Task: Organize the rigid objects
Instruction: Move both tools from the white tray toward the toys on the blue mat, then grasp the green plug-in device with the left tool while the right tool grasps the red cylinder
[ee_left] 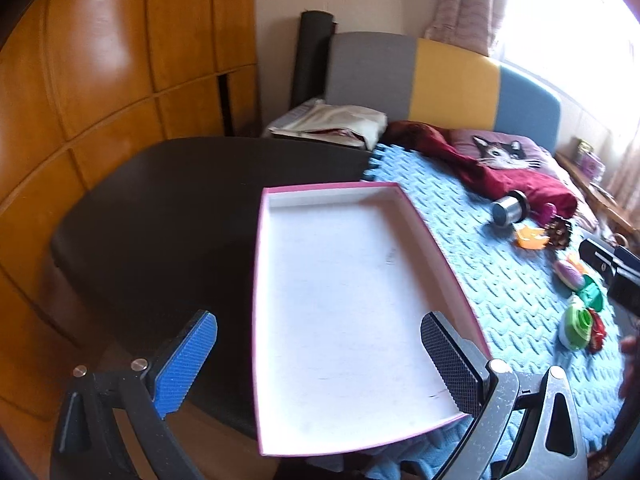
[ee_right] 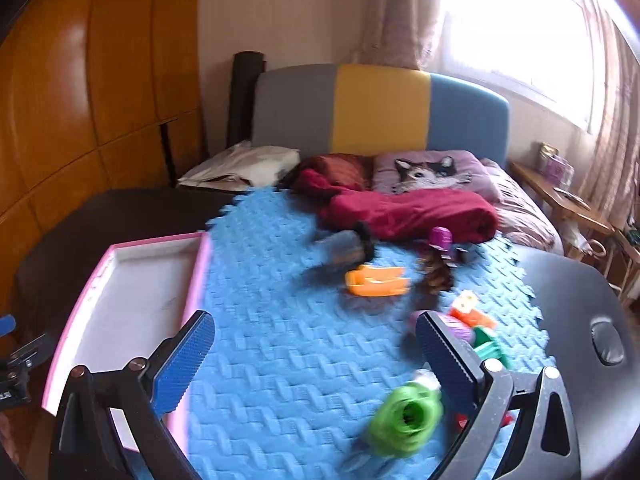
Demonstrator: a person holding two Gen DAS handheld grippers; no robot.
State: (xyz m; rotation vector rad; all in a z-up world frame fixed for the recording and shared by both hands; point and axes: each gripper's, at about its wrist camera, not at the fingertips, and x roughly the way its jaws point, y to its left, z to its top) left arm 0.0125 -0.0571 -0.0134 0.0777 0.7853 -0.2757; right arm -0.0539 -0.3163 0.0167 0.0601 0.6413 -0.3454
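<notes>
A shallow pink-rimmed box with a white floor (ee_left: 340, 312) lies empty on the dark table, its right side on the blue foam mat (ee_left: 500, 280). My left gripper (ee_left: 320, 364) hovers open over the box's near end. In the right wrist view the same box (ee_right: 132, 300) is at the left. My right gripper (ee_right: 316, 360) is open above the mat, holding nothing. Small rigid objects lie scattered on the mat: a green spool (ee_right: 404, 420), an orange piece (ee_right: 376, 280), a metal cylinder (ee_right: 344, 252), a purple piece (ee_right: 440, 238), and a pink and green cluster (ee_right: 480, 332).
A dark red cloth (ee_right: 412, 212) and a cat-print pillow (ee_right: 432, 172) lie at the mat's far end before a grey, yellow and blue headboard (ee_right: 380, 108). Wooden cabinets (ee_left: 100, 80) stand left. A black rounded surface (ee_right: 580, 320) borders the mat on the right.
</notes>
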